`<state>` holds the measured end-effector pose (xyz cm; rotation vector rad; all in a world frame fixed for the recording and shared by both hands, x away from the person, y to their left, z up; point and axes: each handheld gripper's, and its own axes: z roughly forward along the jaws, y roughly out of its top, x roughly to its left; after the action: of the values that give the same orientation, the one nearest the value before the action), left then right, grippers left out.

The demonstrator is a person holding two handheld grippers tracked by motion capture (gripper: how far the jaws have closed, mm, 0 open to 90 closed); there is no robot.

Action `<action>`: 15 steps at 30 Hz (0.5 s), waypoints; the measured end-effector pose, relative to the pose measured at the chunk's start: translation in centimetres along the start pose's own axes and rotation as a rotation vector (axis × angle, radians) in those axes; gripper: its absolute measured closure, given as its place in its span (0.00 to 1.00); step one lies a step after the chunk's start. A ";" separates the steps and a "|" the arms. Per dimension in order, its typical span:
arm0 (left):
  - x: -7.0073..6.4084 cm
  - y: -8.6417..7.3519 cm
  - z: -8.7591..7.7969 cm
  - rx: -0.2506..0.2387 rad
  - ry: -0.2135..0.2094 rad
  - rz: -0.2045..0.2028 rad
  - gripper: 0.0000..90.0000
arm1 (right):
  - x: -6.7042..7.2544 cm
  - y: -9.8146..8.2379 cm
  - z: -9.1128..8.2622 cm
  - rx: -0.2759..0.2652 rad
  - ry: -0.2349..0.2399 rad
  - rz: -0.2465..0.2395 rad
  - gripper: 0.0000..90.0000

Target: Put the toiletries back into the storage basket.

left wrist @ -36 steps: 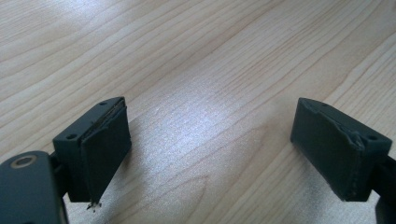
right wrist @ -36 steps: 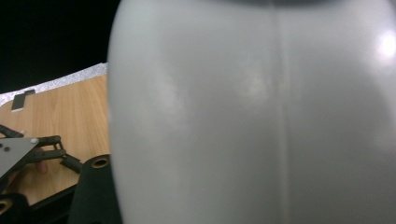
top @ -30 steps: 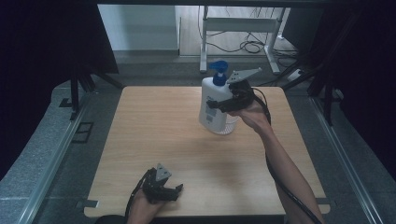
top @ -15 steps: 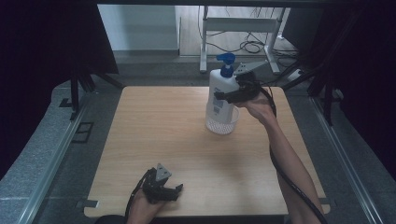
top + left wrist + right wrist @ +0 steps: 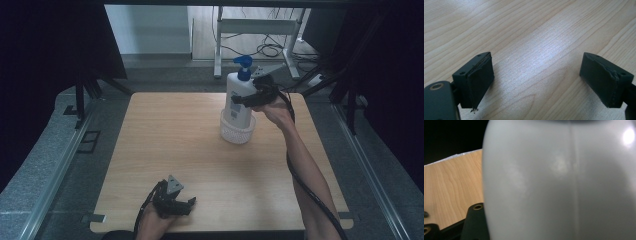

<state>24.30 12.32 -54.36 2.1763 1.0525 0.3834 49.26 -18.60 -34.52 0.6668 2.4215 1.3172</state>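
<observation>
White bottle [image 5: 238, 100] stands upright with its base in the mesh basket [image 5: 238, 131] at the table's [image 5: 170, 135] far right, the right gripper [image 5: 246, 98] clamped on its body. Releasing off-centre could tip bottle and basket together. Left gripper [image 5: 175, 202] rests near the front edge, its 2 jaws apart.

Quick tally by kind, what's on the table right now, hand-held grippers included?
Pump bottle, white with blue pump: 1
White mesh basket, bottle standing in it: 1
Hand-held grippers: 2, left hand-held gripper open, right hand-held gripper on the bottle
Total: 4
</observation>
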 end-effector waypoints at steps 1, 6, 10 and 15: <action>0.0 0.0 0.0 0.000 0.000 0.000 0.13 | -0.1 -0.1 0.1 0.002 -0.001 -0.001 0.41; 0.0 0.0 0.0 0.000 0.000 -0.002 0.13 | -0.5 -0.9 0.7 0.009 -0.005 0.010 0.41; 0.0 0.0 0.0 0.001 -0.001 0.000 0.13 | -0.7 -1.6 1.2 0.028 -0.010 0.009 0.41; 0.0 0.0 0.0 0.002 0.000 0.000 0.13 | -0.6 -2.5 2.0 0.048 -0.010 0.005 0.41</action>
<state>24.29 12.33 -54.35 2.1782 1.0526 0.3821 50.09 -18.74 -37.64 0.6901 2.4519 1.2585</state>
